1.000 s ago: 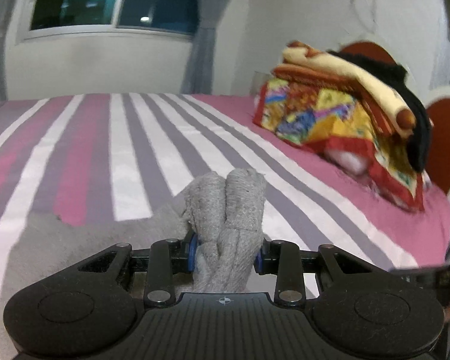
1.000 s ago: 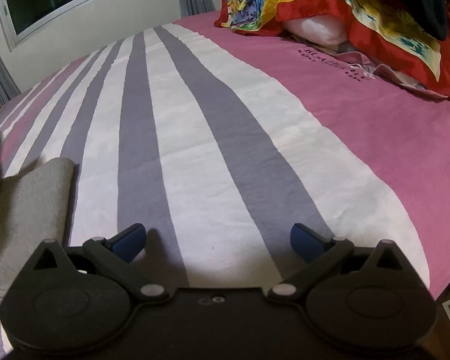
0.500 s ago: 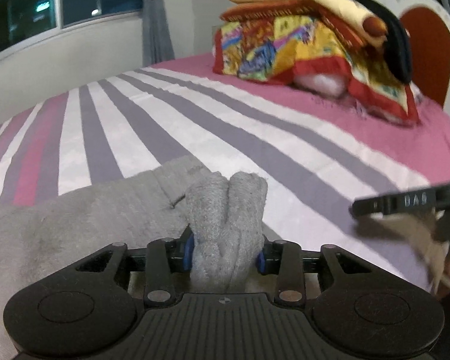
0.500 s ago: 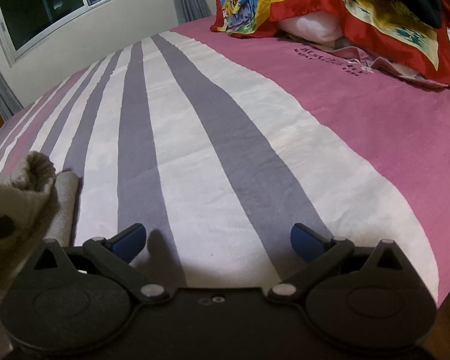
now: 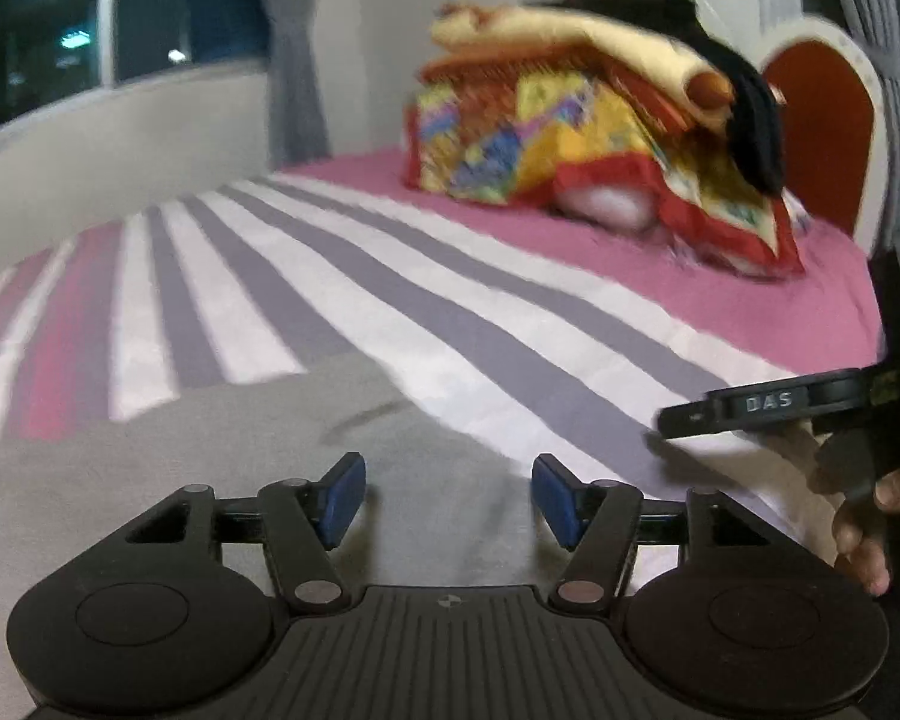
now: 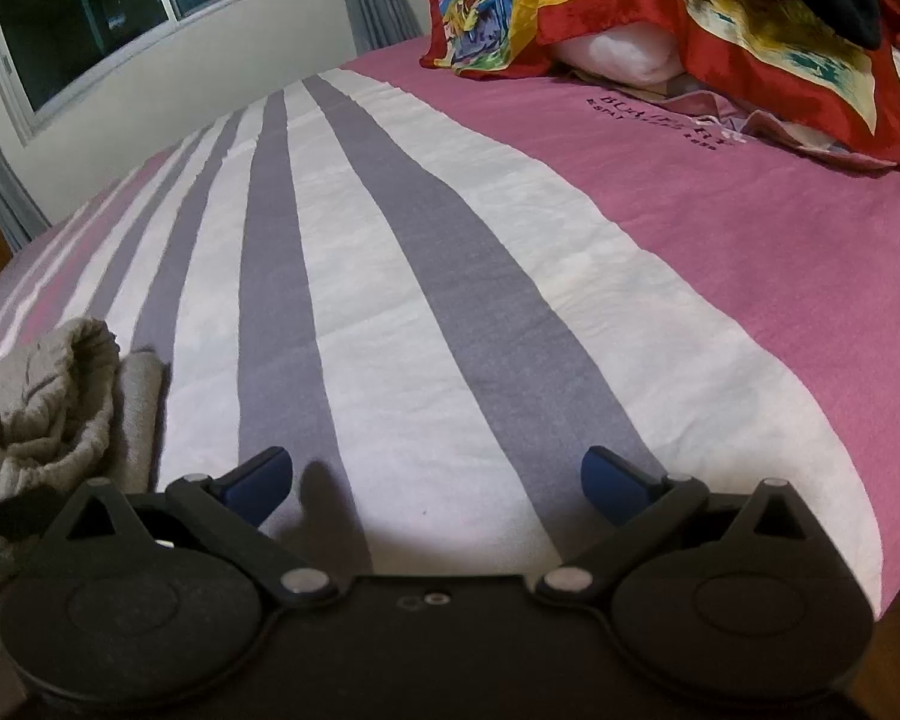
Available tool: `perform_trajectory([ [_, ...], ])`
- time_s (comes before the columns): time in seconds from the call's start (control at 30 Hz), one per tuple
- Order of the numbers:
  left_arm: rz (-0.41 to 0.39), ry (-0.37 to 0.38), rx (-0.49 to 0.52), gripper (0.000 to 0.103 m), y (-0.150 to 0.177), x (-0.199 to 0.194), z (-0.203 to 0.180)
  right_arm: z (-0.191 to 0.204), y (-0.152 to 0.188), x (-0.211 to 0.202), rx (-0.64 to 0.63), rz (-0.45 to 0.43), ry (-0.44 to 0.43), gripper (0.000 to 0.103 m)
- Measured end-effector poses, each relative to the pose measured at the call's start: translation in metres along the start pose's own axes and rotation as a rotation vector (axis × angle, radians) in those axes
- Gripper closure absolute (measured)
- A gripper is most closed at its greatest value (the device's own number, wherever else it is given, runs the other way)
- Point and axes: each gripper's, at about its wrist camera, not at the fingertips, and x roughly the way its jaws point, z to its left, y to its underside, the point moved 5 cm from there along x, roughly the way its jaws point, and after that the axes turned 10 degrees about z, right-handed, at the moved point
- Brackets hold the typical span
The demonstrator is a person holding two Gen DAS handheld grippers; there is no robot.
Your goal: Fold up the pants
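Note:
The grey pants (image 5: 210, 456) lie spread on the striped bedspread (image 5: 390, 300), filling the lower left of the left wrist view. My left gripper (image 5: 447, 501) is open and empty just above the grey cloth. In the right wrist view a bunched end of the pants (image 6: 60, 402) rests on the folded cloth at the far left. My right gripper (image 6: 435, 480) is open and empty over the bare bedspread (image 6: 390, 300), to the right of the pants. Its side also shows in the left wrist view (image 5: 762, 405) with the hand that holds it.
A pile of colourful blankets and pillows (image 5: 600, 138) sits at the head of the bed by the red headboard (image 5: 822, 138); it also shows in the right wrist view (image 6: 660, 12). A window (image 6: 90, 18) and wall are behind the bed. The bed edge (image 6: 870, 570) drops off at right.
My left gripper has opened and let go of the bunched grey cloth, which now lies on the pants. The left view has swung and is blurred. The right gripper has barely moved.

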Motion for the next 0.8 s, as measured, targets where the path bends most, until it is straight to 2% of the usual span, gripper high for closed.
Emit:
perform_trajectory([
  [0.1, -0.028, -0.084, -0.074, 0.041, 0.029, -0.037, 0.042, -0.009, 0.000, -0.006, 0.052, -0.022, -0.069, 0.000],
  [0.17, -0.041, -0.153, -0.156, 0.041, 0.064, -0.068, 0.081, -0.008, 0.002, -0.012, 0.062, -0.011, -0.090, 0.001],
  [0.2, -0.041, -0.175, -0.184, 0.041, 0.080, -0.078, 0.095, -0.003, 0.005, -0.021, 0.048, -0.028, -0.123, 0.007],
  [0.3, -0.014, -0.232, -0.291, 0.041, 0.135, -0.108, 0.137, 0.020, 0.015, -0.051, -0.002, -0.121, -0.214, 0.008],
  [0.4, 0.027, -0.249, -0.328, 0.041, 0.166, -0.113, 0.152, 0.060, 0.027, -0.069, -0.076, -0.220, -0.288, 0.000],
  [0.47, 0.051, -0.225, -0.322, 0.041, 0.175, -0.108, 0.152, 0.090, 0.034, -0.069, -0.141, -0.211, -0.333, 0.000],
  [0.57, 0.072, -0.208, -0.287, 0.041, 0.180, -0.092, 0.144, 0.125, 0.043, -0.063, -0.191, -0.137, -0.402, 0.000],
  [0.63, 0.064, -0.223, -0.285, 0.041, 0.176, -0.087, 0.142, 0.136, 0.043, -0.055, -0.185, -0.070, -0.413, 0.000],
  [0.7, 0.038, -0.220, -0.299, 0.041, 0.171, -0.086, 0.145, 0.141, 0.043, -0.052, -0.187, -0.044, -0.398, 0.001],
  [0.77, 0.048, -0.243, -0.297, 0.041, 0.167, -0.078, 0.151, 0.143, 0.041, -0.053, -0.192, -0.037, -0.402, 0.011],
  [0.8, 0.059, -0.260, -0.297, 0.041, 0.169, -0.075, 0.156, 0.146, 0.041, -0.054, -0.201, -0.032, -0.405, 0.023],
])
